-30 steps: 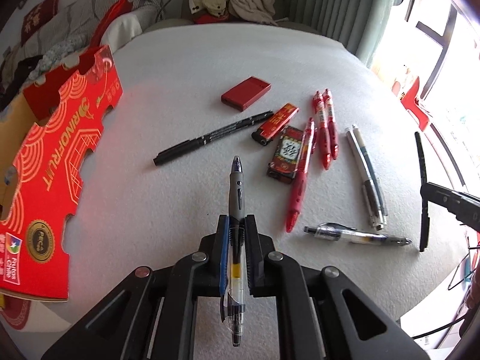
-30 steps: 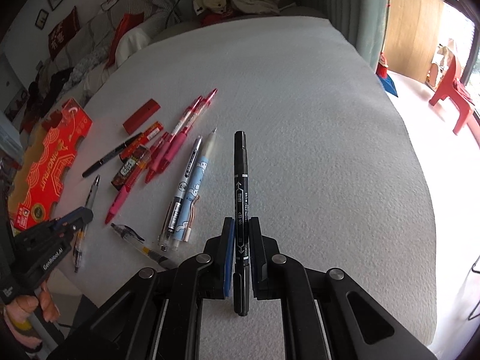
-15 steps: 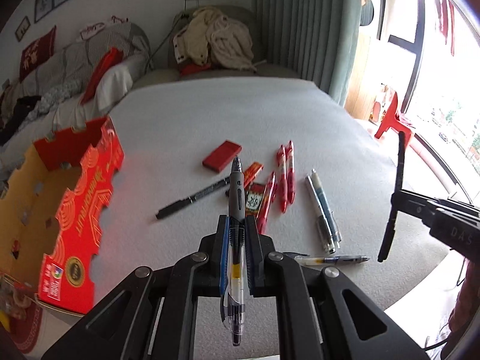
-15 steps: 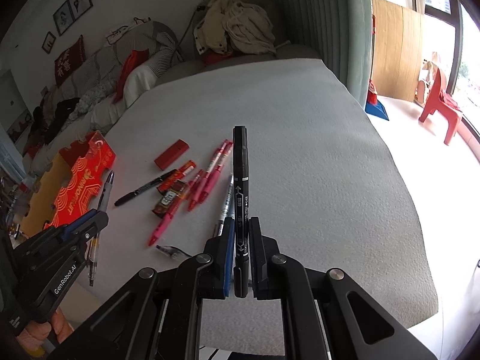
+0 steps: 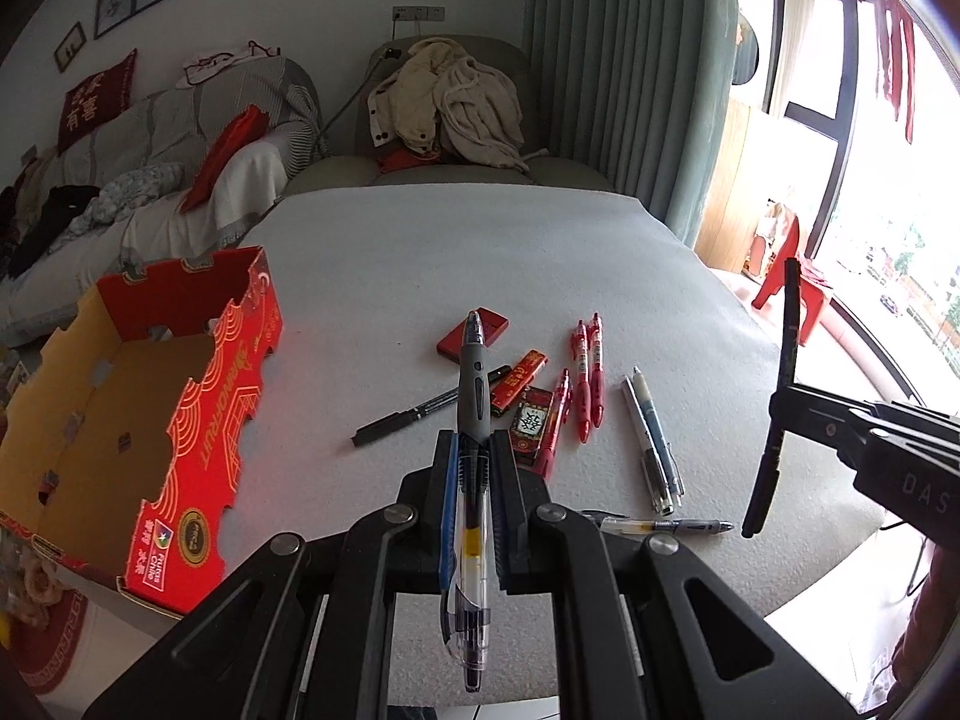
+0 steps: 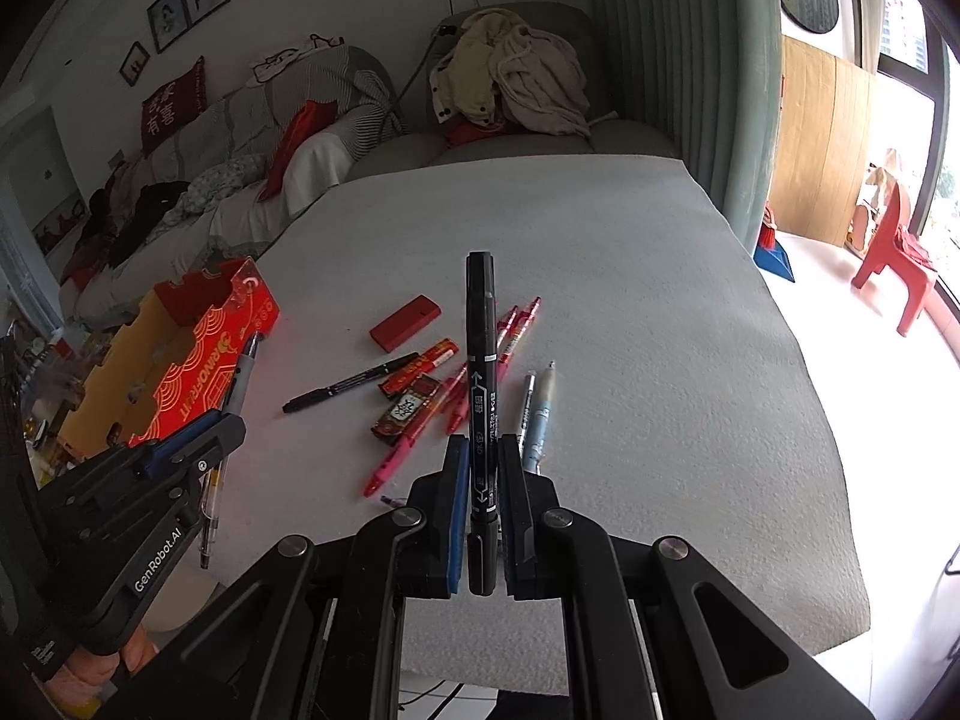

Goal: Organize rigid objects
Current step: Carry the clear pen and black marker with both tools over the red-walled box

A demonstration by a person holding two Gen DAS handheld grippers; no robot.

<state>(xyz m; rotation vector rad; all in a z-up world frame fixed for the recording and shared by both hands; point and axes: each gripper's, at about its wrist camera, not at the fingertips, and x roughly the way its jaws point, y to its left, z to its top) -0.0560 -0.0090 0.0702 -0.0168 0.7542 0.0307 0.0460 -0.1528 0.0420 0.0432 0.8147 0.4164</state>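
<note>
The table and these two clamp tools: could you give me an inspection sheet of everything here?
Surface: table under a pale grey cloth.
Job's things: red box, open, at the left edge; loose red pens, black marker, red case, lighters mid-table.
Clutter: clothes pile on the chair behind.
Grippers: left hand-held gripper shut on a clear gel pen; right hand-held gripper shut on a black pen; both held above the table.
Cables: one cord down the back wall.
Surroundings: sofa, green curtain, red chair.
</note>
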